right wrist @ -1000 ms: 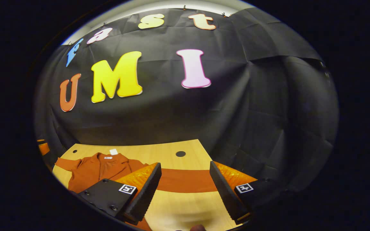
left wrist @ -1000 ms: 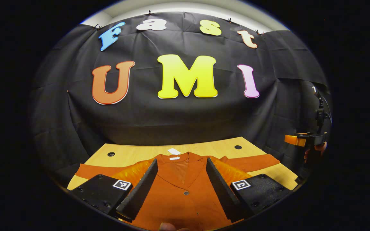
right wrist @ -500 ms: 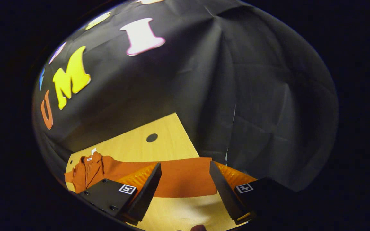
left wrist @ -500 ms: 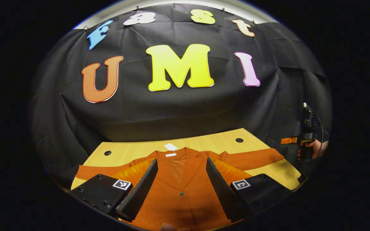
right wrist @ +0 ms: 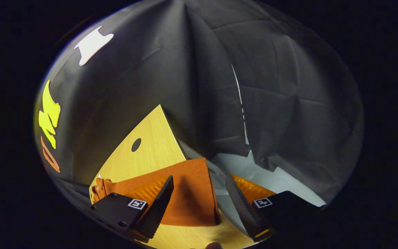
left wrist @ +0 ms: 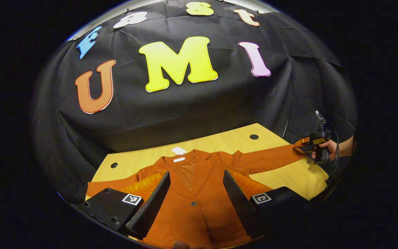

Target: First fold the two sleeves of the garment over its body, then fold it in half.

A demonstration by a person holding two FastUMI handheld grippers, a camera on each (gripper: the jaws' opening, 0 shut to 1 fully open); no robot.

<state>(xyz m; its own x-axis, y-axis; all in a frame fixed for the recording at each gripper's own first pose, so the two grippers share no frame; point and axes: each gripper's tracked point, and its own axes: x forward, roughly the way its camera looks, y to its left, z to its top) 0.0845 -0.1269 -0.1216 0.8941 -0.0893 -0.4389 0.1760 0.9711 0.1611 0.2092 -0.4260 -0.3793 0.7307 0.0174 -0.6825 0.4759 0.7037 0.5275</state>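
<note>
**Two sleeves spread flat; the first fold is being lined up**

Both sleeves of the orange jacket [left wrist: 199, 193] lie stretched out to the sides on the wooden table [left wrist: 219, 141], so no fold is made yet. The right sleeve [right wrist: 185, 193] is the one in hand: the right gripper [right wrist: 199, 204] hovers at its cuff by the table's edge, fingers spread apart with the cuff between them and nothing pinched. The left gripper [left wrist: 195, 197] hangs over the jacket's chest, near the front button, fingers likewise spread and empty. From the left gripper view the right gripper [left wrist: 306, 145] sits at the far tip of that sleeve, held by a hand [left wrist: 330, 148].

Next, I judge, the right gripper must drop onto the cuff, pinch it, then carry it across the chest.

Compared with a second ago, the right gripper has swung from mid-sleeve out to the cuff and turned toward the table's corner; the left gripper has barely moved, only tilting slightly over the chest.
</note>
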